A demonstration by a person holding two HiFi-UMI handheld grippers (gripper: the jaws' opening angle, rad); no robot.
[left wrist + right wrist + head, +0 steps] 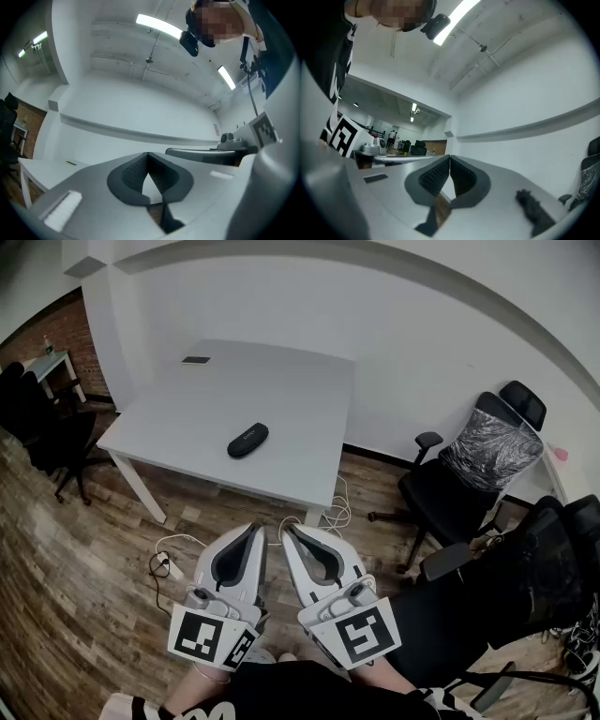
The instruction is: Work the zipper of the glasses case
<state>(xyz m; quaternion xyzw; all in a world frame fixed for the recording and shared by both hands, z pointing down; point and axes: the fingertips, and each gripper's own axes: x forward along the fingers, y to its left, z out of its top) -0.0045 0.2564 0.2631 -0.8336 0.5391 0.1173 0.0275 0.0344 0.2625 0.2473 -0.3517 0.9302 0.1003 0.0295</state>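
A black oval glasses case lies on the white table, near its front middle. Both grippers are held low in front of the person, well short of the table and over the wood floor. My left gripper is shut with nothing between its jaws; in its own view the jaw tips meet. My right gripper is also shut and empty, tips touching. The two grippers sit side by side, tips close together. The case does not show in either gripper view.
A small dark flat object lies at the table's far left. Black office chairs stand to the right, another chair at left. Cables trail on the floor under the table's front edge.
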